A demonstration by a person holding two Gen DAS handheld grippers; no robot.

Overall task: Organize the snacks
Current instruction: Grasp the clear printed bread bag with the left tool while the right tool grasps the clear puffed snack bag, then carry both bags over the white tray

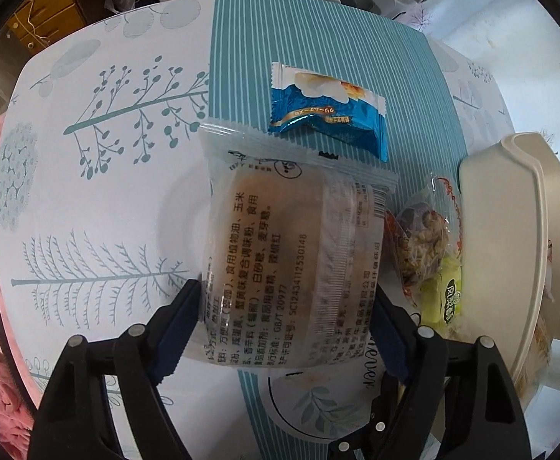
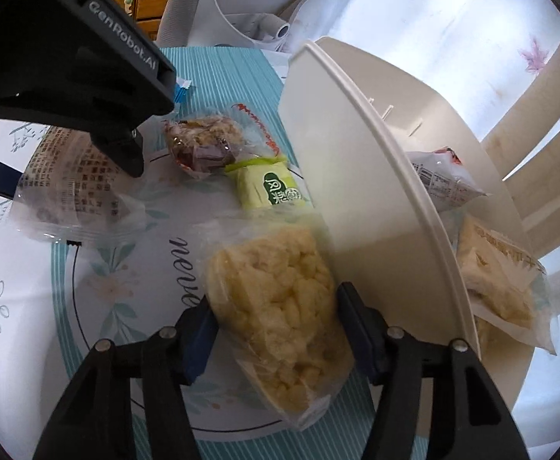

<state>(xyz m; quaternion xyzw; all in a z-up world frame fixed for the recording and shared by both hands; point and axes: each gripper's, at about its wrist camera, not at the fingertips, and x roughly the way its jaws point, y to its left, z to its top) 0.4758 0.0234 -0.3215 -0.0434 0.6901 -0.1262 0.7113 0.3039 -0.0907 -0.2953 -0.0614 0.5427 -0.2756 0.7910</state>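
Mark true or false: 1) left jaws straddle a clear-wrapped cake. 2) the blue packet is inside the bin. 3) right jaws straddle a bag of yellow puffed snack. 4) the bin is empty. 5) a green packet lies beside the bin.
1) True: the left gripper has the clear-wrapped cake between its jaws.
2) False: the blue packet lies on the striped cloth, outside the bin.
3) True: the puffed snack bag sits between the jaws of the right gripper.
4) False: the bin already holds packets, such as a pale yellow one.
5) True: the green packet lies against the bin's wall.
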